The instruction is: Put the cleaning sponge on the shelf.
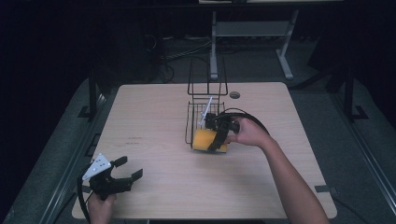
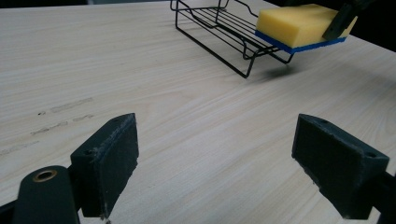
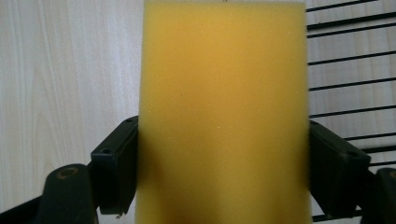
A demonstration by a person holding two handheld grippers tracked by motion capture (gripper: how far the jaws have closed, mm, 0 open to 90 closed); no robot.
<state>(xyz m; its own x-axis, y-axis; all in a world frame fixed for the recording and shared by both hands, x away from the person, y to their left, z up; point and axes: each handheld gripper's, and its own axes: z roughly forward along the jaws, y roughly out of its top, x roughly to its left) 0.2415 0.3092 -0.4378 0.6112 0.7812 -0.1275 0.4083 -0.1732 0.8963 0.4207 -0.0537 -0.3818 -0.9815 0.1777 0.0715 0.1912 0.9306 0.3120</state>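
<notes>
Sponge (image 3: 224, 112), yellow with a blue underside, hangs over the wire rack's (image 1: 198, 119) near edge, clamped between the right tool's (image 1: 218, 134) jaws; probably best kept level, while the left tool (image 1: 125, 173) idles agape above the tabletop (image 1: 154, 107).

Black two-jawed claw (image 1: 129, 169), grey triangular plate, trailing black cable

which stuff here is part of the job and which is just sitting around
In the job:
- yellow sponge, clamped in the right gripper
- black wire rack

Idle or background:
- left gripper, open over bare table
- metal stand beyond the table
</notes>
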